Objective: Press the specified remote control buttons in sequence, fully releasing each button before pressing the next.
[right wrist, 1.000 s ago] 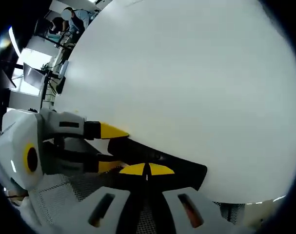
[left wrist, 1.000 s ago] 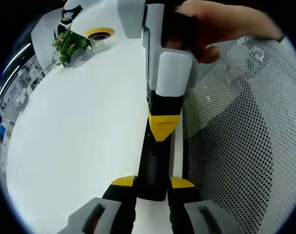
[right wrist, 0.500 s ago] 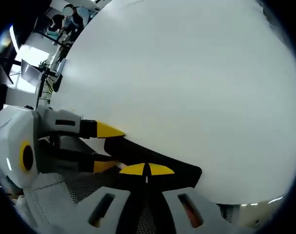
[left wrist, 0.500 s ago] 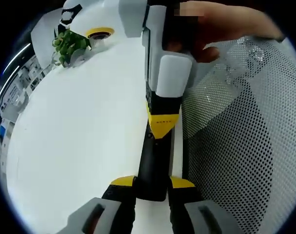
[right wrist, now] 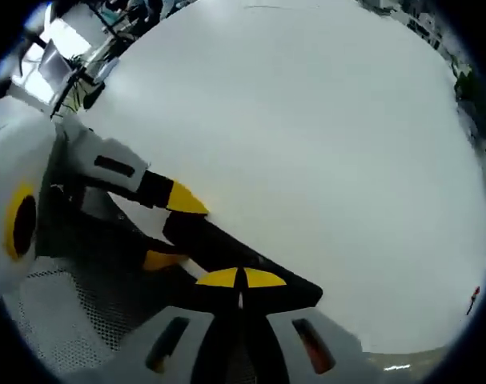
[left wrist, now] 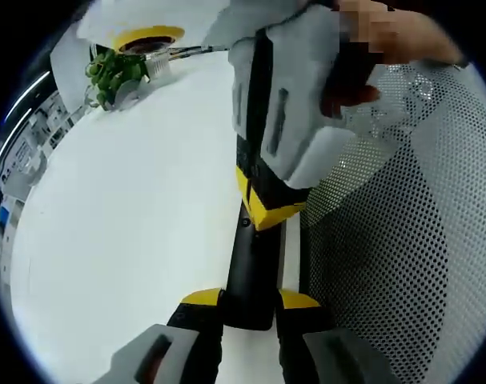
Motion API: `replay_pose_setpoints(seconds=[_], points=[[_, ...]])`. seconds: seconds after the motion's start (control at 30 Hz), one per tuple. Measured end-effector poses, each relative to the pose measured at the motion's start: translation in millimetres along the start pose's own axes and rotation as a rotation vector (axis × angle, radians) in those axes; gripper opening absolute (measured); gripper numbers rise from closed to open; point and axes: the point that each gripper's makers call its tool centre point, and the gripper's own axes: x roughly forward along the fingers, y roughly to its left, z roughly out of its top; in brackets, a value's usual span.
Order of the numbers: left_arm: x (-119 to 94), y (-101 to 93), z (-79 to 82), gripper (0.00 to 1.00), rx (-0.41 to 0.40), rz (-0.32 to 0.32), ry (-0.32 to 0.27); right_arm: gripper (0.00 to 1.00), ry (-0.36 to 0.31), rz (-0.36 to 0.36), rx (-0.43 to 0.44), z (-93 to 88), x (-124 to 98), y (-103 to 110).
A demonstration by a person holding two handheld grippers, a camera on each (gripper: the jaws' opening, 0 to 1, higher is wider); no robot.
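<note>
Remote control (left wrist: 251, 268) sits pinched in the left gripper (left wrist: 251, 302), while the right gripper (right wrist: 241, 278), jaws pressed together, touches its top.

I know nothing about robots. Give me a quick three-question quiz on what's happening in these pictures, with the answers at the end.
1. True or false: the left hand-held gripper grips the black remote control between its jaws.
2. Pick one: the jaws of the right hand-held gripper are A) wide open, B) closed together, C) clamped around a cup.
3. Fill the gap: the green plant stands at the far end of the white ___.

Key: 1 true. 2 B. 3 table.
</note>
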Motion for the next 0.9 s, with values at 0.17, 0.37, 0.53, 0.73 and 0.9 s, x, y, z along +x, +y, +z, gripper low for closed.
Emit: replay_pose_setpoints(seconds=[0.17, 0.37, 0.53, 0.73, 0.9], points=[[0, 0.0, 0.1, 0.25, 0.0, 0.001, -0.003, 0.0, -0.035, 0.026, 0.065, -2.6, -2, 0], [0, 0.0, 0.1, 0.25, 0.0, 0.0, -0.004, 0.0, -0.035, 0.077, 0.144, -2.6, -4, 0], [0, 0.3, 0.0, 0.25, -0.001, -0.001, -0.007, 0.0, -0.014, 0.108, 0.193, -5.0, -4, -2], [0, 0.4, 0.1, 0.25, -0.002, -0.001, -0.008, 0.0, 0.014, 0.121, 0.191, -9.7, -3, 1], [0, 0.2, 0.5, 0.25, -0.003, -0.001, -0.009, 0.0, 0.025, 0.13, 0.186, -11.3, -2, 3]])
